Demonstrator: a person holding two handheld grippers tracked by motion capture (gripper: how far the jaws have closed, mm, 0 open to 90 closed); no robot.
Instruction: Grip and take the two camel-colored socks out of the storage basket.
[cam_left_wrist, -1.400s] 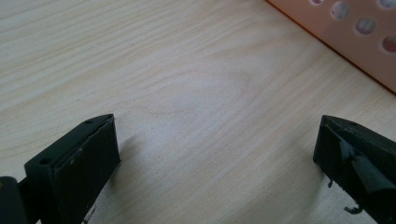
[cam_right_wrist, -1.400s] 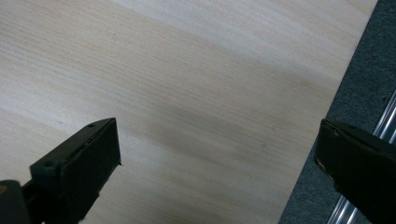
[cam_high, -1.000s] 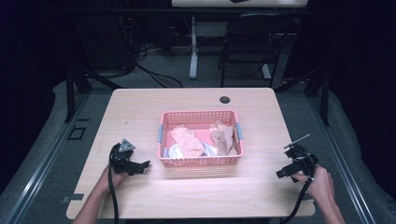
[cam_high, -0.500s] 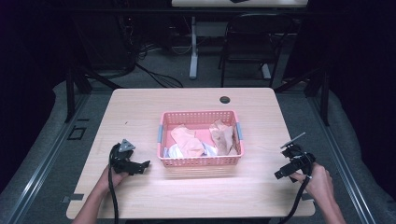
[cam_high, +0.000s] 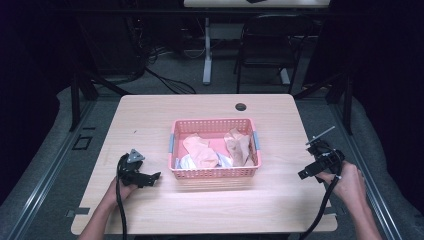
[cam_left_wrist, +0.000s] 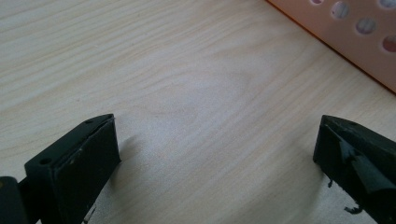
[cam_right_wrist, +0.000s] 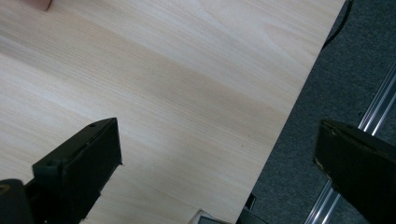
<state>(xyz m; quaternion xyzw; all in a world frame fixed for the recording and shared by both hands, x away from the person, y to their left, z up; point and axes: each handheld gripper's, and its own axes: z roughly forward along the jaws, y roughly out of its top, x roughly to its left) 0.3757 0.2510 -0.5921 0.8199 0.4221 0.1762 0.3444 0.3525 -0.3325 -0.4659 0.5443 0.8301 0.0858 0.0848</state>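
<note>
Item: pink basket, perforated walls, grey handles at both short ends. It stands at the middle of the surface, slightly toward the person's side.

Contents: a peach cloth at the left-centre, a tan cloth at the right, and a white cloth partly tucked under the peach one at the front left. All are crumpled and lie inside the walls.

Left claw: spread, pinching nothing, resting low on the surface just left of the basket's front corner. In the left gripper view its jaws stand wide apart over bare wood, with the basket wall at the upper right.

Right claw: spread, pinching nothing, held near the right edge of the surface, well apart from the basket. In the right gripper view one jaw is over wood and the other over the grey floor.

Other: a dark round cable hole near the far edge.

Handling note: the likely step is reaching into the basket for a cloth. It should go best by lifting each claw over the rim instead of pushing against the wall, coming down on a raised fold, and closing on one layer only, so the neighbouring cloth is not dragged along.
</note>
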